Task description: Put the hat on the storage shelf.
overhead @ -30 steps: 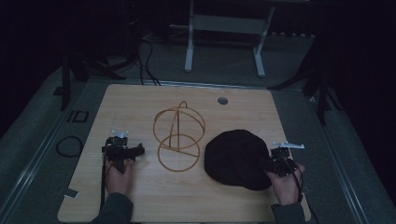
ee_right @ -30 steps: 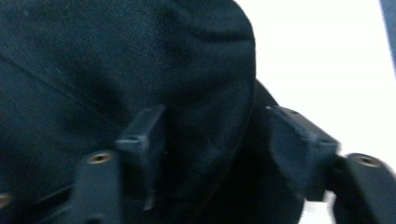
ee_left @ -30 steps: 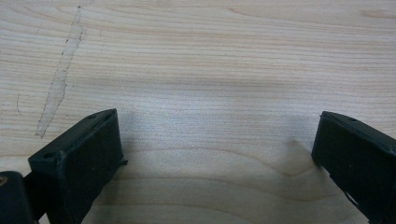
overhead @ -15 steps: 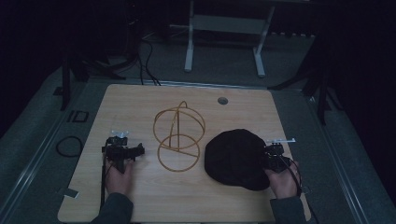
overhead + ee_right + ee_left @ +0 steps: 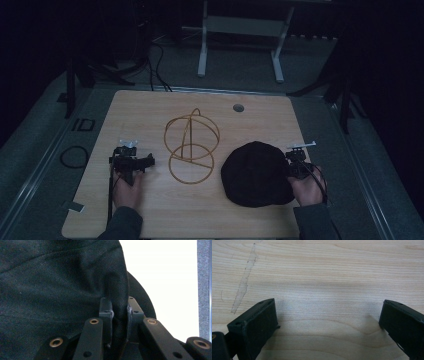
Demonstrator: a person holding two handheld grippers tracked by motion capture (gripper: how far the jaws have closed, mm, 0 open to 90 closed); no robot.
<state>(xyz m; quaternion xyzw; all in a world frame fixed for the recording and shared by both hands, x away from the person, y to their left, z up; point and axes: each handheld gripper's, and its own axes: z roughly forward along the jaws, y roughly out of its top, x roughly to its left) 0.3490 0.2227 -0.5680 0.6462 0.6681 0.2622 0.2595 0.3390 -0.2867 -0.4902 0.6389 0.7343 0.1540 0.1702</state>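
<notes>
A black hat [image 5: 257,174] is lying flat on the front right part of the table [image 5: 150,107], its crown facing up. In the right gripper view the hat [image 5: 57,290] is taking up most of the frame as dark woven cloth, with a fold of it running down between the two black jaws. The right gripper [image 5: 119,315] is pinching that fold, its jaws drawn close with only the cloth between them. In the high view the right gripper [image 5: 296,162] is sitting at the hat's right edge, touching it, with the person's right hand [image 5: 307,187] wrapping it from behind.

Just left of the hat, a gold wire stand [image 5: 191,146] is standing upright near the table's middle, its round base ring resting on the wood and its hoops rising above; it is sitting apart from the hat.

Farther left, the left gripper [image 5: 132,162] is resting low over bare wood, well apart from the stand. In its own view the left gripper [image 5: 328,312] is showing its jaws spread wide, with nothing but wood grain and a pale scuff [image 5: 243,285] between and beyond them.

A small round hole [image 5: 238,107] is sitting near the table's far edge.
</notes>
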